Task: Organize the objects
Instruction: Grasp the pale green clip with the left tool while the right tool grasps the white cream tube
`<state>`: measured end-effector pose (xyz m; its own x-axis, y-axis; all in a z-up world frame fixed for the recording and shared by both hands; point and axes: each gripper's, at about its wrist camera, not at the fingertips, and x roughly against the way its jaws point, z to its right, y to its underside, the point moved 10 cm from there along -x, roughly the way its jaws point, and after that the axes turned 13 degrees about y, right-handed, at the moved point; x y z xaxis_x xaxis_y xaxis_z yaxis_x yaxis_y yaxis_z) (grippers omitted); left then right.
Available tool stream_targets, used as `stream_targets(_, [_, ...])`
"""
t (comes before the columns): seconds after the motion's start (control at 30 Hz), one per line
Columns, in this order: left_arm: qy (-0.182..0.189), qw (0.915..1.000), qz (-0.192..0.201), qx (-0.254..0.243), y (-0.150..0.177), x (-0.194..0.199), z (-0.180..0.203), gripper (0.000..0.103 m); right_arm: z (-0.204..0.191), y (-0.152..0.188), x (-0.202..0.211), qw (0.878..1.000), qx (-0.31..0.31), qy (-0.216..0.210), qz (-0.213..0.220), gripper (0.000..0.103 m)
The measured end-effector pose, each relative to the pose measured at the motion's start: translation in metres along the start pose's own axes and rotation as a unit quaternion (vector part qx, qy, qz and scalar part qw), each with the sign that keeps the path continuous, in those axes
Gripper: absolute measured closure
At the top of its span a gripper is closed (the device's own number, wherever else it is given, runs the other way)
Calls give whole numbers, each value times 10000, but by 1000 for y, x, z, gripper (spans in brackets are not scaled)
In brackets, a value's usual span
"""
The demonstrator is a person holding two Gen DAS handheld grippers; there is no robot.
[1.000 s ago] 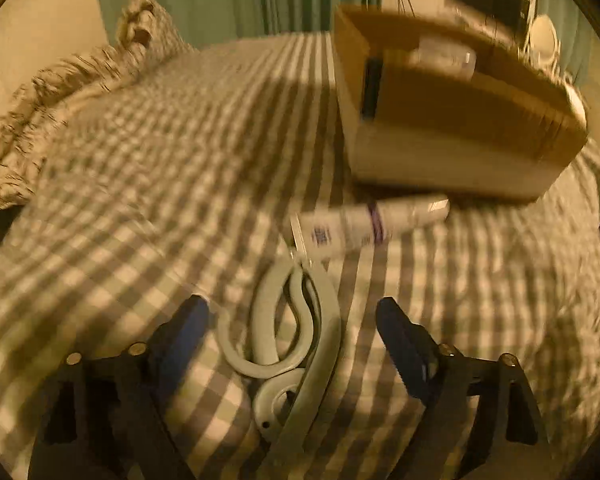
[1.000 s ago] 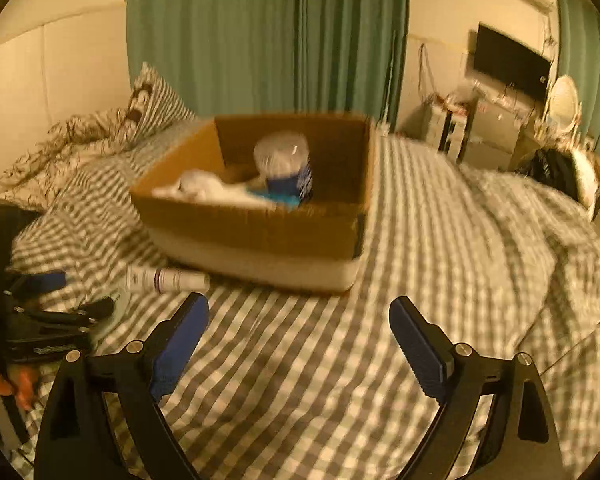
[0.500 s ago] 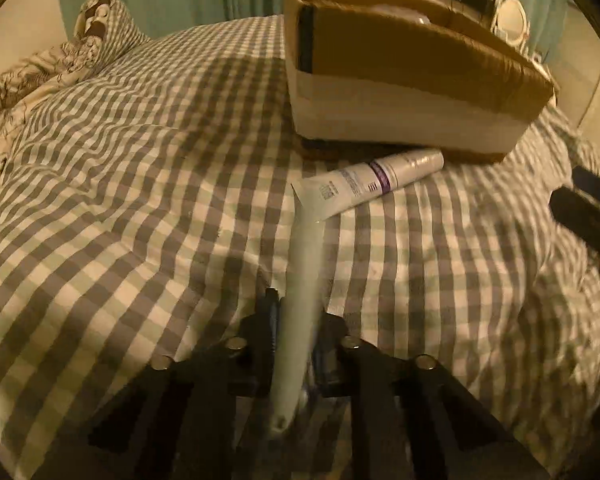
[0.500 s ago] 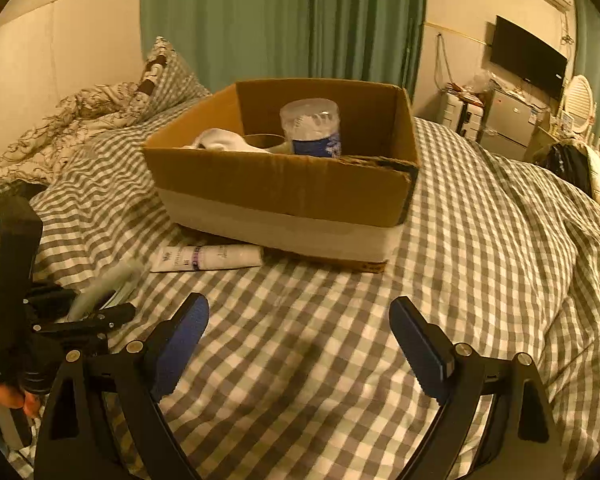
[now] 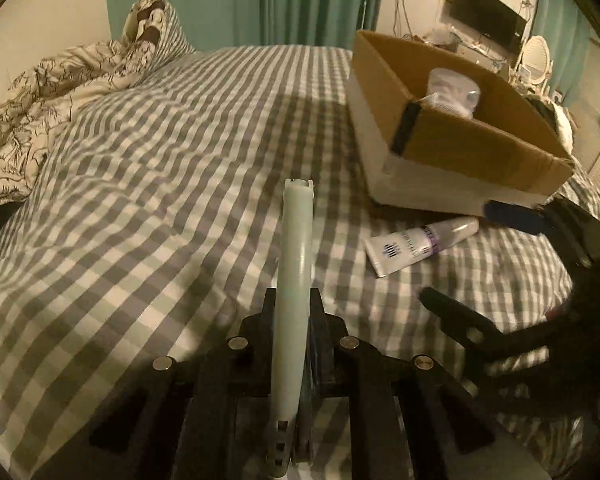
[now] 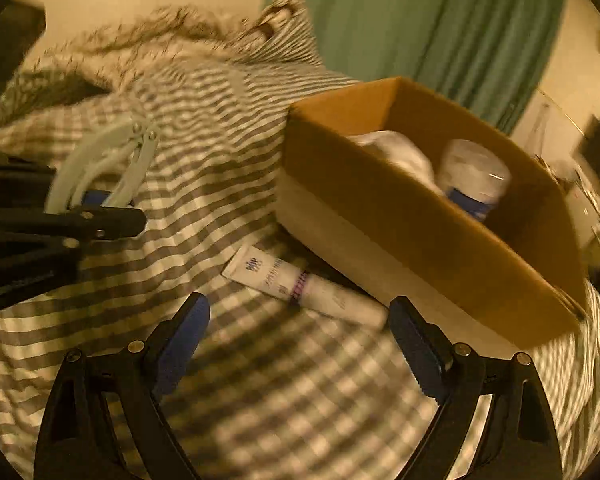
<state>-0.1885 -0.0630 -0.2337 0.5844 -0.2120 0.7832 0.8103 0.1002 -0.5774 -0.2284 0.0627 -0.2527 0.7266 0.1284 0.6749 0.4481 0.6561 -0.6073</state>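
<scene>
Your left gripper [image 5: 294,312] is clenched on a pale green plastic clamp-like tool [image 5: 296,264], held by its handles so the long body points out over the checked bedspread [image 5: 160,184], clear of the fabric and ready, it seems, to travel to the cardboard box [image 5: 452,148]. From the right wrist view the tool [image 6: 104,168] hangs to the left of the box [image 6: 400,240], well apart from it. Your right gripper [image 6: 296,332] stands spread wide and empty, its fingers straddling a white tube of cream [image 6: 300,284] that lies on the bedspread just beside the box's near wall, a likely next pick. Inside the box sit a clear plastic bottle with a blue label [image 6: 476,180] and something white [image 6: 396,152], blurred; the box looks to be the collecting point.
</scene>
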Motion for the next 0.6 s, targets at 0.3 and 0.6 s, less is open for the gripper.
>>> stream_targets(0.3, [219, 9996, -96, 134, 6, -6, -3, 90, -13, 5, -45, 9988, 290, 48, -389, 15])
stream_targets(0.6, [310, 9995, -43, 77, 5, -5, 1, 90, -2, -1, -38, 9982, -268, 113, -517, 62])
